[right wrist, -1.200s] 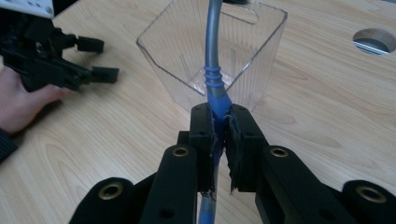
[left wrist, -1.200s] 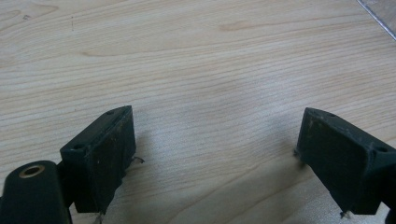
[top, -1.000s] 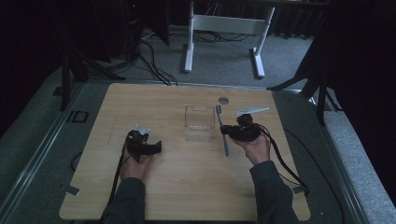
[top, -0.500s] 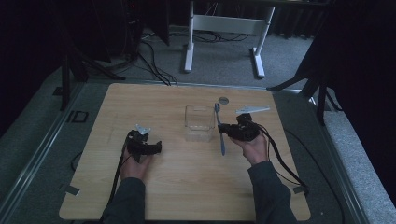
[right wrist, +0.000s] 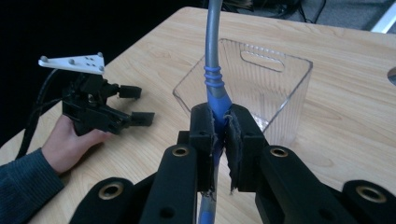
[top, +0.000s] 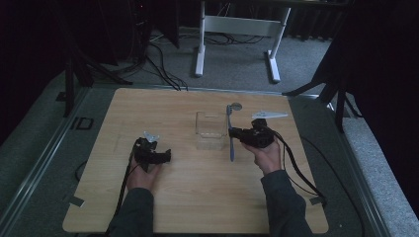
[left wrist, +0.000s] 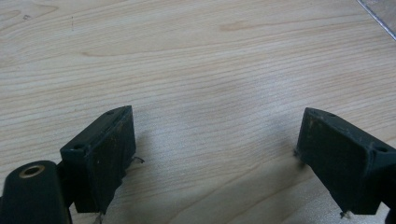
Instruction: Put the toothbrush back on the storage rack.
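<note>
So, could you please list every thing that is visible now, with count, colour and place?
table: one, light wood, centre of the high view
bin: one, clear plastic, upright at mid-table
utensil: one, blue handle and grey shaft, clamped in the right hand-held gripper beside the bin
disc: one, grey, far side of the table
desk frame: one, white, on the floor behind
left hand-held gripper: one, black, jaws open over bare wood
right hand-held gripper: one, black, shut on the utensil

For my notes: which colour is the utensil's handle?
Blue handle, grey stem; clearest in right gripper view.
</note>
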`<state>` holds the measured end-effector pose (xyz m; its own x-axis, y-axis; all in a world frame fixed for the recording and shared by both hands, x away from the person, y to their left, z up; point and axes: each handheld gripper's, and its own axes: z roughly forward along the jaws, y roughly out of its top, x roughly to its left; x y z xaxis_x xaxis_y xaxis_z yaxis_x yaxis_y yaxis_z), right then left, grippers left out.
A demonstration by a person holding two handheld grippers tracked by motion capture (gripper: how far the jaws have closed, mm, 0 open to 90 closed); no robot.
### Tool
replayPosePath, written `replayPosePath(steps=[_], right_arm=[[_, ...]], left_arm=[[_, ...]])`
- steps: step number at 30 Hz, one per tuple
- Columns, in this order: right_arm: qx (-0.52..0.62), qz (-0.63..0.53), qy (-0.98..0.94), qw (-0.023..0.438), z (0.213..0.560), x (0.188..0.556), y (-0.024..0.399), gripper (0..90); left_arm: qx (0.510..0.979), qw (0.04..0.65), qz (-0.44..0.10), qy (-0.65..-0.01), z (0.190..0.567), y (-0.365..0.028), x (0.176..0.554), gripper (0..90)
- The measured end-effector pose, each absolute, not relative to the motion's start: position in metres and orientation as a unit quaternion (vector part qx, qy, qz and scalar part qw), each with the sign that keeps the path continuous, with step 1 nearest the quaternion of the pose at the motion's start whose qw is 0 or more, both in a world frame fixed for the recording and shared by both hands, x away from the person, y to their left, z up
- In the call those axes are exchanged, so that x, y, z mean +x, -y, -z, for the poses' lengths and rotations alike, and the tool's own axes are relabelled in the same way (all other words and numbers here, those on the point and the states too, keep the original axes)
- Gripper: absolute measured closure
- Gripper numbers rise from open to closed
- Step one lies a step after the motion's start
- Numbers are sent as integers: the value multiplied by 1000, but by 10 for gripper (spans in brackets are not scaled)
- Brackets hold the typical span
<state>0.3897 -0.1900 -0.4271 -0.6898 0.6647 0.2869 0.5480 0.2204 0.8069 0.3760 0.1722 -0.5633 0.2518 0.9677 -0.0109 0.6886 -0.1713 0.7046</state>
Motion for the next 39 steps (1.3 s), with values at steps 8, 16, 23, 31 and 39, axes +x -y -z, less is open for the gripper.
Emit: replayPosePath(steps=[8, 16, 23, 31, 39], right_arm=[[387, -510, -766, 59, 425, 390, 190, 814], [386, -529, -753, 57, 424, 391, 190, 814], [383, -536, -750, 56, 424, 393, 189, 815], [379, -548, -744, 56, 423, 393, 187, 815], [379, -560, -734, 58, 421, 395, 187, 815]], left_arm=[[730, 304, -229, -567, 563, -172, 376, 118], [730, 304, -229, -567, 563, -172, 376, 119], [730, 305, -229, -567, 563, -172, 376, 118], [730, 305, -229, -567, 563, -172, 376, 118], [730, 305, -229, -567, 563, -172, 376, 118]])
